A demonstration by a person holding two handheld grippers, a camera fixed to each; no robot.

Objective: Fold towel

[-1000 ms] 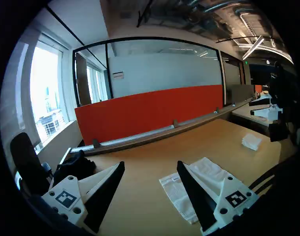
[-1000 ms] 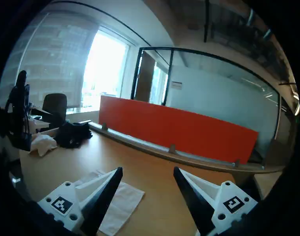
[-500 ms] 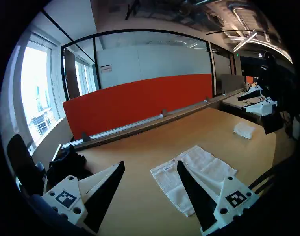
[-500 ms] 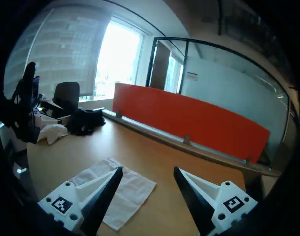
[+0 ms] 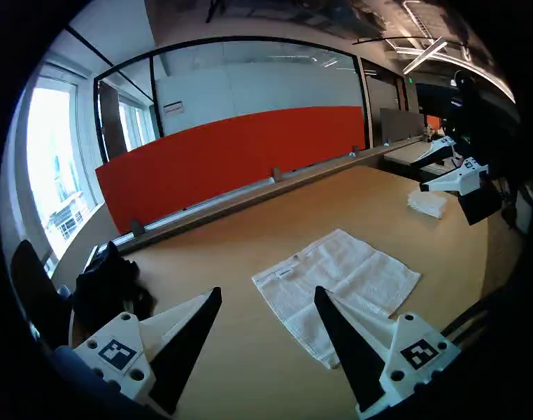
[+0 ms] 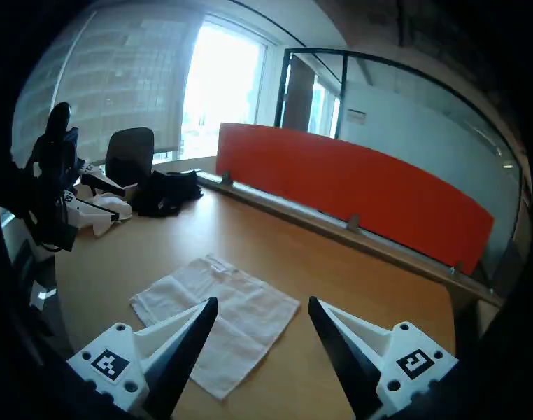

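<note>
A white towel (image 5: 340, 280) lies spread flat on the wooden table (image 5: 217, 364), one corner toward me. My left gripper (image 5: 266, 292) hovers open above the table, its right finger over the towel's near edge. In the right gripper view the same towel (image 6: 221, 308) lies just ahead of and under my right gripper (image 6: 263, 301), which is open and holds nothing. Each gripper also shows far off in the other's view, held by a dark-sleeved hand: the right gripper (image 5: 420, 175) and the left gripper (image 6: 112, 199). Neither touches the towel.
An orange divider (image 5: 231, 157) on a rail runs along the table's far edge. A black bag (image 5: 109, 283) sits at the left end. A small folded white cloth (image 5: 427, 203) lies near the right gripper. A black chair (image 6: 130, 154) stands by the window.
Both views have tipped downward and drawn toward the table. The whole towel now shows, where earlier only part did. Both grippers stay open.
</note>
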